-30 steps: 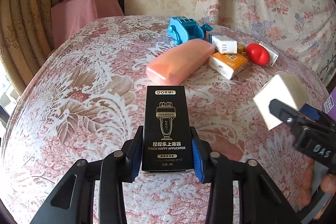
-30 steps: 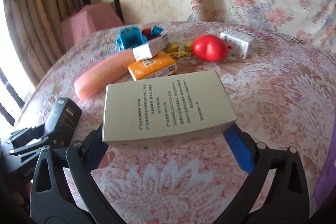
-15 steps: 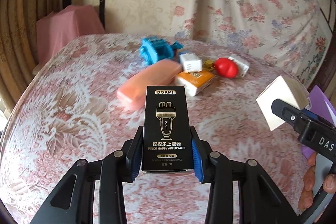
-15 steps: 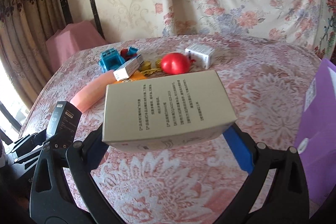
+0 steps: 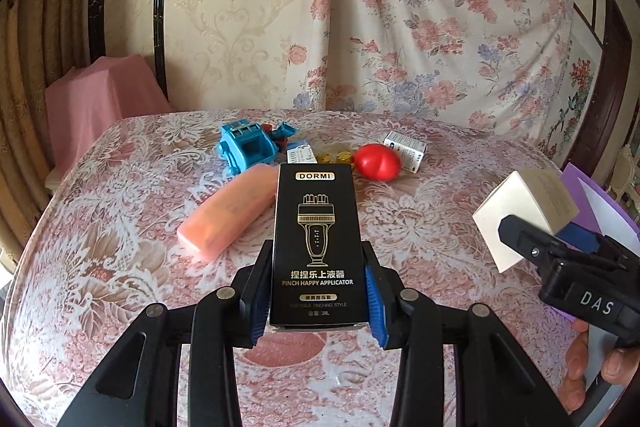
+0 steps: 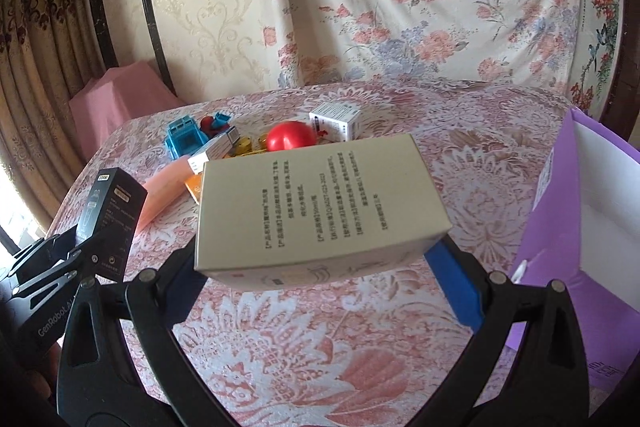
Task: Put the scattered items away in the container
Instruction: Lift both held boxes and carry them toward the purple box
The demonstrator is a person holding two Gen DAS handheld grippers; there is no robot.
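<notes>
Right gripper [image 6: 320,227]: clamped on the beige carton [image 6: 316,203], its blue pads pressing the carton's two short ends, so the long axis runs across the frame, left to right. We log the deciding relation first: the purple container [image 6: 576,211] stands at the right edge of the right wrist view, mouth showing a white inner wall, just beside this gripper's right finger. The right hand is therefore the nearer one, and we judge its carton goes in first, with a swing towards the right of the frame.

Left gripper [image 5: 316,259]: closed on the black box [image 5: 316,247], gripped by its long sides near the lower end, long axis pointing up the frame, away from the camera. The container lies to its far right (only a purple sliver shows at the right edge of the left wrist view, behind the other gripper), so it has further to travel.

Black box: glossy, gold lettering "DORMI" and "PINCH HAPPY APPLICATOR", gold outline drawing of the device.

Beige carton: matt, small dark print on the upper face, coloured print on the near side.

Still on the floral tablecloth [image 5: 120,227], centre of frame, well apart from the container:
- pink pouch [image 5: 224,211]
- blue toy [image 5: 246,147]
- red ball [image 5: 377,161]
- white box [image 5: 404,149]
- orange packet [image 6: 194,187] (partly hidden by the carton)
</notes>
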